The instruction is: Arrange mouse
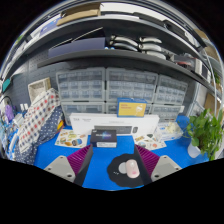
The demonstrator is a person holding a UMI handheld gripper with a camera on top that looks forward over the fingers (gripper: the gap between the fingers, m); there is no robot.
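A small white mouse [131,169] lies on a round black mouse pad [117,171] on the blue table mat [104,168]. My gripper [115,153] is open and low over the mat. Its magenta pads show on the left finger [86,161] and the right finger [147,160]. The mouse lies between the fingers, nearer the right one, with a gap on each side. It rests on the pad and nothing holds it.
A black box [103,138] lies just beyond the fingers, with a long white box [110,122] behind it. A person in a plaid sleeve [35,125] is at the left. A green plant [206,130] stands at the right. Shelves with drawer units [110,88] fill the back.
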